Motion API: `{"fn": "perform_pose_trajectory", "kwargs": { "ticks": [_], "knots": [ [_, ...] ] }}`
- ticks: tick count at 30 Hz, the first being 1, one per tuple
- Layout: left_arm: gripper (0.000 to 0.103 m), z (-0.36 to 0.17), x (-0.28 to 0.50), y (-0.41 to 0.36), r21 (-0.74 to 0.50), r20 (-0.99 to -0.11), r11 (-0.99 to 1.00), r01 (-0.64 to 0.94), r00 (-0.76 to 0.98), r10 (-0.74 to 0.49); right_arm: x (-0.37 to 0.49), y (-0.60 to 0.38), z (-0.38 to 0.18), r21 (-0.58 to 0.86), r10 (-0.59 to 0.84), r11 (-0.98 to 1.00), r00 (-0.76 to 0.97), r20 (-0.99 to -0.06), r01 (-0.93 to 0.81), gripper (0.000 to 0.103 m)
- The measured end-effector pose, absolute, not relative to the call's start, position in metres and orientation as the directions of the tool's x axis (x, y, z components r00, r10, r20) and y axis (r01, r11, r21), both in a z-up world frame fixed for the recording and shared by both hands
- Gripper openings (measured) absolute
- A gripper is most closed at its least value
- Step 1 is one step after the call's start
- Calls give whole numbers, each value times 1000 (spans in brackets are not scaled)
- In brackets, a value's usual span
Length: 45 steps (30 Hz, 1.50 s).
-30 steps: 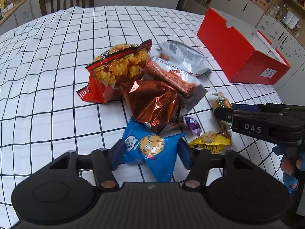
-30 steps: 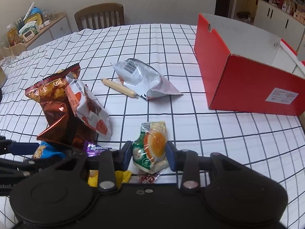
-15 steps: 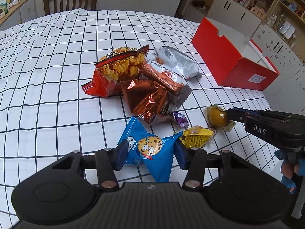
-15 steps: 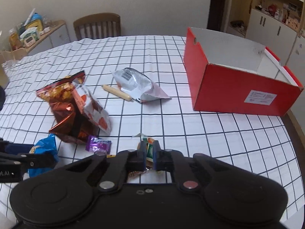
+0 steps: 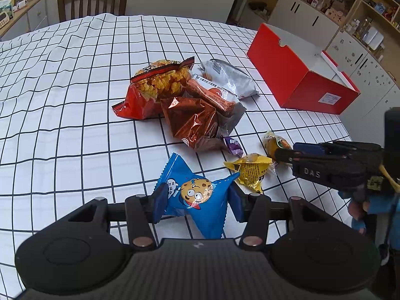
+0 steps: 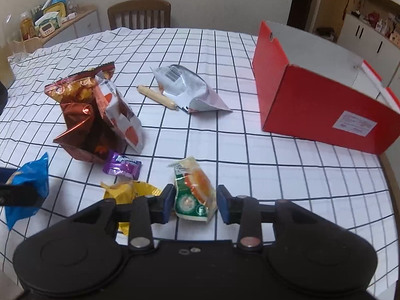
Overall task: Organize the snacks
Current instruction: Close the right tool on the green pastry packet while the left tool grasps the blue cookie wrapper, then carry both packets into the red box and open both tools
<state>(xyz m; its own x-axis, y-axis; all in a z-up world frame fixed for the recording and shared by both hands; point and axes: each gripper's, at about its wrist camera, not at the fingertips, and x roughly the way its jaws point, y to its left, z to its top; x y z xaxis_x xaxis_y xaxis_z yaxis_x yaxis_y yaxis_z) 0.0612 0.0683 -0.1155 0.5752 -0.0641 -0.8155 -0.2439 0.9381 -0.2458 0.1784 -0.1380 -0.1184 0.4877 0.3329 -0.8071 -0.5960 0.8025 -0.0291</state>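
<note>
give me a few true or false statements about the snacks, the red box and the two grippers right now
1. The right hand-held gripper is open around the green and orange packet. True.
2. The blue cookie packet lies inside the red box. False: it sits between the fingers of the left hand-held gripper, far from the box.
3. The purple candy lies on the table beside the brown foil bag. True.
4. The silver bag is stacked on the yellow packet. False: they lie well apart, the silver bag beside a sausage stick.
5. The red box lies tipped on its side. False: it stands open side up.
</note>
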Motion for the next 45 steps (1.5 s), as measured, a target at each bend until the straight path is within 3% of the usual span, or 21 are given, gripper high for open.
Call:
{"fn": "perform_pose_trajectory", "kwargs": {
  "ticks": [12,24,35,45],
  "knots": [
    [50,-103,55,66,-257,-803,934,-247,592,-65,178,-139,-117,-51,305,819,509,-805,-571,33],
    [50,-56,72,39,-217,-768,957,-193,639,-45,166,-179,-37,12,378,820,525,-763,-573,33],
    [50,0,128,-16,-194,-701,973,-124,712,-49,207,-230,28,48,450,796,538,-713,-603,33],
    [50,29,204,-74,-152,-671,985,-79,740,-44,268,-268,47,24,467,780,556,-687,-626,33]
  ]
}}
